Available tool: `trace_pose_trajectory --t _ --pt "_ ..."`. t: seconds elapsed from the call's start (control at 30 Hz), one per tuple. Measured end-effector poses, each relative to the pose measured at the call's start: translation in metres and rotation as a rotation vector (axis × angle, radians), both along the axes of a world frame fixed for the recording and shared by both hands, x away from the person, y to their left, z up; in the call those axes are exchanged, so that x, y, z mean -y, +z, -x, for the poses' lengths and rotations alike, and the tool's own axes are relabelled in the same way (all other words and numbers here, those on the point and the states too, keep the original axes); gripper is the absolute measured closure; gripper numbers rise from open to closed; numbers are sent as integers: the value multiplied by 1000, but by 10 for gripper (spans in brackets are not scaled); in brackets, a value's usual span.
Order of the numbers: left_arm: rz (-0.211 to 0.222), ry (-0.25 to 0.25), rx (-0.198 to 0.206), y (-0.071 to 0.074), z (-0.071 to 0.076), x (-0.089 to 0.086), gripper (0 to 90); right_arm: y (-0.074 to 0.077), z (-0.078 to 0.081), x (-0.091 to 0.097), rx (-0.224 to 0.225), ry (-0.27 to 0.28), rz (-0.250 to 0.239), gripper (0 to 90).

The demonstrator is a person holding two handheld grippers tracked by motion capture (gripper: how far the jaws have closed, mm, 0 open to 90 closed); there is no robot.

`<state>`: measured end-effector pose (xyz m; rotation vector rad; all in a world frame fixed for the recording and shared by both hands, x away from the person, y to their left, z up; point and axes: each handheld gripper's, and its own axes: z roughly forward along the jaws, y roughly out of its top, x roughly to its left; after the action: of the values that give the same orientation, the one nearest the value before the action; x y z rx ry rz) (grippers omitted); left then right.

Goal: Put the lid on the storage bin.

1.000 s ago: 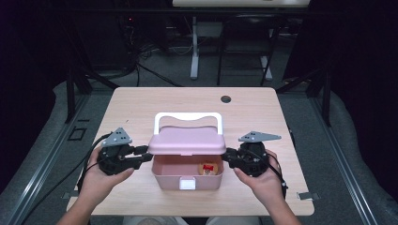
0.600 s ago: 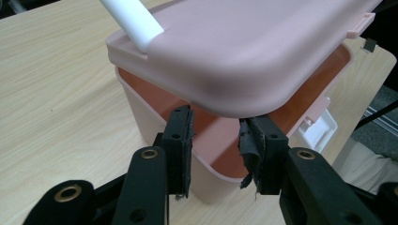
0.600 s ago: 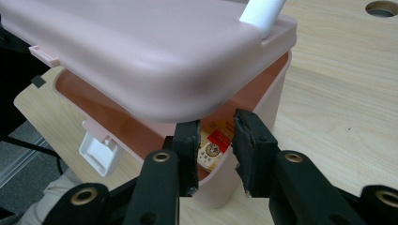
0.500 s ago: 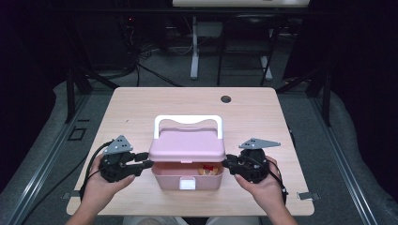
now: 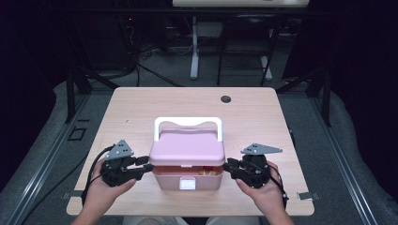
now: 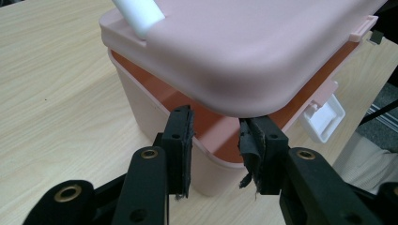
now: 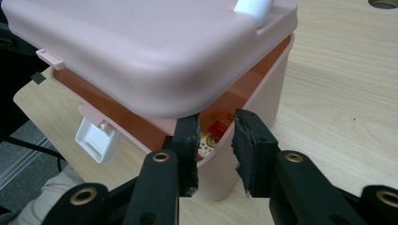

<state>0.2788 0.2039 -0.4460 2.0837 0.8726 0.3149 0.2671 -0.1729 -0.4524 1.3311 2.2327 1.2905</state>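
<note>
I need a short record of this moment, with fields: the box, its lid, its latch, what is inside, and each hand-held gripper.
box: pink box near the front edge of the table
lid: pink lid raised partly, gap at the front
handle: white handle behind the lid
latch: white latch hanging undone
inside: something small, red and yellow, unclear
left hand-held gripper: open, jaws at the lid's left corner
right hand-held gripper: open, jaws at the lid's right corner

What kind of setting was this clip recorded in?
Probably a lab or recording studio: a lone wooden table ringed by dark drapes, with cables and stand legs on the floor behind it.
</note>
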Motion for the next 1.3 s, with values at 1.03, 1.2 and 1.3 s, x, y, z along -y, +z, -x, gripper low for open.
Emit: trace_pose_trajectory --t 1.03,1.2,1.3 --pt "23 -1 -25 -16 10 1 643 -12 12 0 3 19 32 694" --pt "23 -10 -29 -16 12 1 643 -13 14 0 -1 19 25 692" --pt "21 -12 -33 -16 13 1 643 -13 15 1 0 18 26 691"
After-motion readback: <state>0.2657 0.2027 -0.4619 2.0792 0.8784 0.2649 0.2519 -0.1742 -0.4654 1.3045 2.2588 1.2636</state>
